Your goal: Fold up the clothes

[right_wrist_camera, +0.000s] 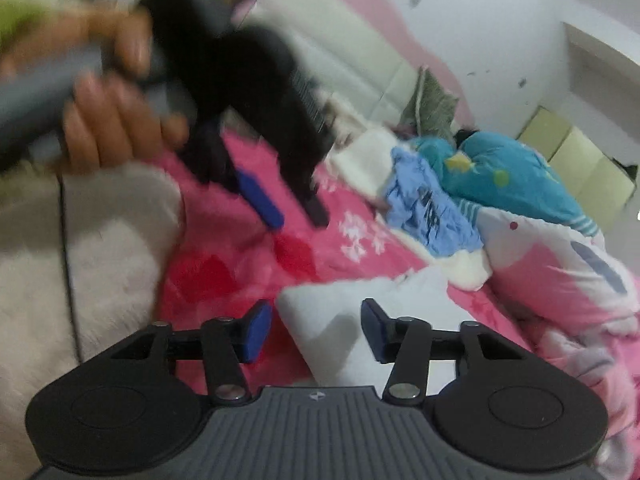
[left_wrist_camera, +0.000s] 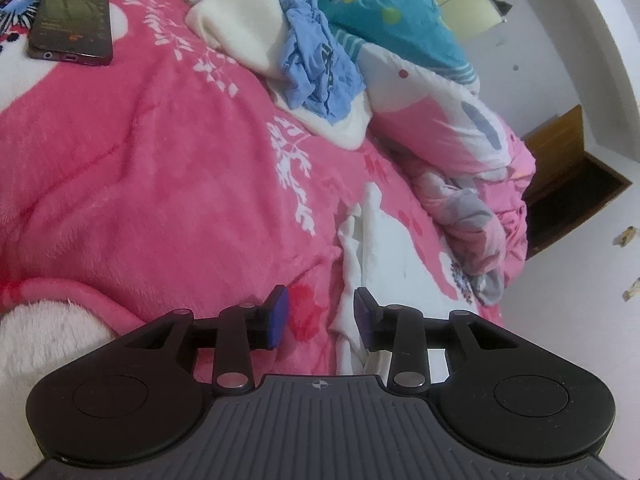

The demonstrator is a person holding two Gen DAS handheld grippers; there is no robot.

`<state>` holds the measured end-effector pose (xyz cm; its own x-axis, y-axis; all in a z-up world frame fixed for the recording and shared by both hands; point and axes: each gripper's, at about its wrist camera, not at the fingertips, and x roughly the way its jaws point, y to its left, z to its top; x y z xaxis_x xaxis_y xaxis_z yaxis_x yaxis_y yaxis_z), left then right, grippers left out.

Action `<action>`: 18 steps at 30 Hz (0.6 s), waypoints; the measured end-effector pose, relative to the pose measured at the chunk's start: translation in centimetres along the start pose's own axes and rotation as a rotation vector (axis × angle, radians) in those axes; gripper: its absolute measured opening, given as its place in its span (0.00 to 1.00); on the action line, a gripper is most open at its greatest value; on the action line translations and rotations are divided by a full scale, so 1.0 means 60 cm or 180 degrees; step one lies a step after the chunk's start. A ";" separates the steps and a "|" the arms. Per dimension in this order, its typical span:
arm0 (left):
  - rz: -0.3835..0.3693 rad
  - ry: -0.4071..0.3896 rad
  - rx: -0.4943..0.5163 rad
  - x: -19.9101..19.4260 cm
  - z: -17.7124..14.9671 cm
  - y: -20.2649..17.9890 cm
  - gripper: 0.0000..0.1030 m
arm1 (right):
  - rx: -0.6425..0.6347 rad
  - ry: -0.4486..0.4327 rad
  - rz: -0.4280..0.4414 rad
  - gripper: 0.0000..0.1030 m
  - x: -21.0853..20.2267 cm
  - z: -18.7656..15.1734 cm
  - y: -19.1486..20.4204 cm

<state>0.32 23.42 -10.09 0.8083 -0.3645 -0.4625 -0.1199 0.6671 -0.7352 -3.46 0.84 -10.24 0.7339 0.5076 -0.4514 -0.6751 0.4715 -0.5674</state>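
A small white cloth (left_wrist_camera: 376,240) lies rumpled on the pink fleece blanket (left_wrist_camera: 140,160). My left gripper (left_wrist_camera: 322,316) hovers at its left edge, jaws apart, with only the cloth's rim below the right finger. In the right wrist view the same white cloth (right_wrist_camera: 352,312) looks folded. My right gripper (right_wrist_camera: 316,332) is open just over it, and the pads do not press on it. A hand (right_wrist_camera: 112,120) holds the blurred left gripper (right_wrist_camera: 290,208) above the blanket (right_wrist_camera: 360,236). A crumpled blue garment (left_wrist_camera: 316,68) (right_wrist_camera: 428,204) rests on a folded cream garment (left_wrist_camera: 240,20) (right_wrist_camera: 464,268).
A phone (left_wrist_camera: 72,16) lies on the blanket at the far left. A teal pillow (left_wrist_camera: 384,4) (right_wrist_camera: 512,172) and a bunched pink quilt (left_wrist_camera: 460,140) (right_wrist_camera: 560,280) line the right side. A fluffy white patch (right_wrist_camera: 80,260) is at the left, and wooden furniture (left_wrist_camera: 560,136) stands beyond the bed.
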 end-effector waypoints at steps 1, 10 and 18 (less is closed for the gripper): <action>-0.0022 -0.0001 -0.0007 -0.001 0.001 0.002 0.35 | -0.0038 0.0065 -0.0019 0.35 0.010 0.000 0.003; -0.0465 0.0201 -0.0229 0.030 0.032 0.016 0.39 | 0.0485 0.0038 -0.0226 0.03 0.007 0.008 -0.055; -0.0900 0.0784 -0.0588 0.120 0.069 0.003 0.43 | 0.0791 0.0020 -0.0401 0.03 -0.021 0.020 -0.096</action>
<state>8.51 23.60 -11.53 0.6648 -0.6760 -0.3179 -0.0326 0.3989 -0.9164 -0.57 -1.66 -5.59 0.8132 0.4296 -0.3927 -0.5756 0.6934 -0.4334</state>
